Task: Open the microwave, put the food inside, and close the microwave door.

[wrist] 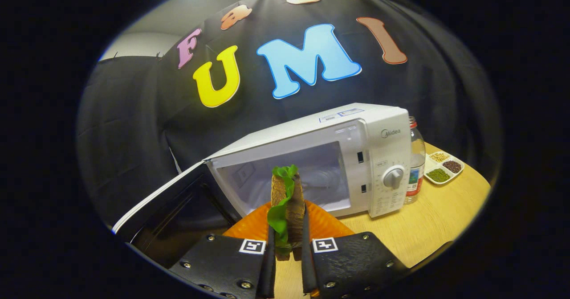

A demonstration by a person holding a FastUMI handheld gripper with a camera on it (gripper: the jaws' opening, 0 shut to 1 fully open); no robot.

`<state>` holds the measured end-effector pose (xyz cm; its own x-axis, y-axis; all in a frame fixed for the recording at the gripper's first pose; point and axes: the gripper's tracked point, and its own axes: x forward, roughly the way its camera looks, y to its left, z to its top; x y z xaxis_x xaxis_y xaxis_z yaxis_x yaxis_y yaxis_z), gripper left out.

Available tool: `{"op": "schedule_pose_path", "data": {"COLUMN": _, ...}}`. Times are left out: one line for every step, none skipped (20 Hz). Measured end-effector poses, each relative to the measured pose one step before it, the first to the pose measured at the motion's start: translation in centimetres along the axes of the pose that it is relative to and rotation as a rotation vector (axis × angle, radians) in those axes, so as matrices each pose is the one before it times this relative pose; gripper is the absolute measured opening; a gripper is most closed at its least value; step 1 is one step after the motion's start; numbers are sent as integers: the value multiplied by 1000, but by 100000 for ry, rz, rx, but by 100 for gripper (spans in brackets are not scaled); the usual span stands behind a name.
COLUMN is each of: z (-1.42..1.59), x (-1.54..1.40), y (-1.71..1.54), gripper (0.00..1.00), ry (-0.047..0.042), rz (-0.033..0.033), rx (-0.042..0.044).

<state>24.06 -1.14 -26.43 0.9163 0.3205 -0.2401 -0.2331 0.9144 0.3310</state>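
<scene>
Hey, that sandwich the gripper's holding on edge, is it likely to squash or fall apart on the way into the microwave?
The sandwich probably squashes easily: both fingers press its bread faces. The floppy lettuce hangs out one side and might slip. Standing upright, it would likely tip once released.

A bottle (417, 158) and a divided tray (443, 166) stand on the wooden table (423, 227).

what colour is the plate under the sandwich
Orange, ridged plate, seen in the gripper view beyond the gripper holding the sandwich.
</scene>
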Motion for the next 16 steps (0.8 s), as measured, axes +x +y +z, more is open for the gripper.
{"op": "schedule_pose_path", "data": {"z": 125, "x": 1046, "y": -2, "gripper": 24, "ry": -548, "rz": -679, "rx": -971}}
{"op": "schedule_pose_path", "data": {"z": -26, "x": 1388, "y": 88, "gripper": 24, "ry": 87, "rz": -758, "rx": -760}}
{"op": "schedule_pose_path", "data": {"z": -144, "x": 1156, "y": 69, "gripper": 24, "ry": 629, "rz": -159, "rx": 124}}
{"op": "schedule_pose_path", "data": {"z": -128, "x": 1127, "y": 198, "gripper": 24, "ry": 834, "rz": 460, "rx": 640}}
{"op": "schedule_pose_path", "data": {"z": -121, "x": 1011, "y": 176, "gripper": 24, "ry": 703, "rz": 503, "rx": 724}}
{"op": "schedule_pose_path", "data": {"z": -12, "x": 1006, "y": 64, "gripper": 24, "ry": -8, "rz": -11, "rx": 268}}
{"op": "schedule_pose_path", "data": {"z": -114, "x": 1132, "y": 36, "gripper": 24, "ry": 240, "rz": -549, "rx": -425}}
{"op": "schedule_pose_path", "data": {"z": -182, "x": 1123, "y": -117, "gripper": 24, "ry": 876, "rz": -798, "rx": -358}}
{"op": "schedule_pose_path", "data": {"z": -69, "x": 870, "y": 58, "gripper": 24, "ry": 643, "rz": 296, "rx": 1033}}
{"op": "schedule_pose_path", "data": {"z": 45, "x": 672, "y": 158, "gripper": 24, "ry": 95, "rz": 937, "rx": 2086}}
{"op": "schedule_pose_path", "data": {"z": 593, "x": 699, "y": 251, "gripper": 24, "ry": -1847, "rz": 234, "rx": 1612}}
{"op": "schedule_pose_path", "data": {"z": 115, "x": 1102, "y": 324, "gripper": 24, "ry": 212, "rz": 167, "rx": 671}}
{"op": "schedule_pose_path", "data": {"z": -75, "x": 731, "y": 435, "gripper": 24, "ry": 803, "rz": 1013, "rx": 233}}
{"op": "schedule_pose_path", "data": {"z": 200, "x": 432, "y": 321, "gripper": 24, "ry": -319, "rz": 754, "rx": 507}}
{"op": "schedule_pose_path", "data": {"z": 247, "x": 446, "y": 299, "gripper": 24, "ry": -705, "rz": 718, "rx": 492}}
{"op": "schedule_pose_path", "data": {"z": 223, "x": 629, "y": 240, "gripper": 24, "ry": -540, "rz": 541, "rx": -168}}
